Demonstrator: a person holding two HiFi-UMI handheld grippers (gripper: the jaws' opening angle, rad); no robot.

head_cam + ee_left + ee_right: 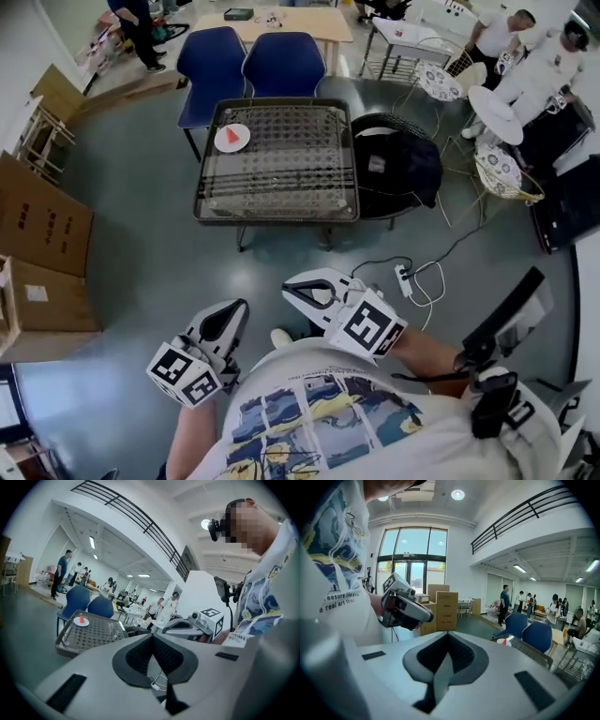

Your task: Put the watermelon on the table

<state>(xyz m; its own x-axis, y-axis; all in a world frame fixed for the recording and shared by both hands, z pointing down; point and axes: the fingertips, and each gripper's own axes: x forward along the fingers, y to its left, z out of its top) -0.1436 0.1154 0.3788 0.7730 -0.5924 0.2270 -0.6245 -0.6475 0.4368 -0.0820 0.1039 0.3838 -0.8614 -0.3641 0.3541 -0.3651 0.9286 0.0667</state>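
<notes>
Big open hall, grey-green floor (141,234), and in the middle of it a low worktop with a dark frame and a perforated metal top (277,217). Two blue padded chairs (212,61) stand just behind it, brown cardboard boxes (37,225) are off to the left, and a white power strip (404,277) lies on the floor on the near side.

On the worktop's far left corner sits a small round white plate (223,143). On the plate is a little red wedge (232,134), which looks like the watermelon piece, though it's tiny at this range.

The left gripper (234,309) is held low in front of the person's printed white shirt (309,422), jaws pressed together with nothing between them. The left gripper view confirms it: the dark pads meet at a closed seam (152,637), and the red wedge (81,619) on its plate is well beyond the tips, up and to the left.

The right gripper (295,286) is just beside it, a touch closer to the worktop, and its jaws are closed and empty too. In the right gripper view the pads join (447,634) and the wedge (505,640) sits far off to the right of them.

Both grippers are well apart from the worktop, with bare floor between the tips and its near edge.
</notes>
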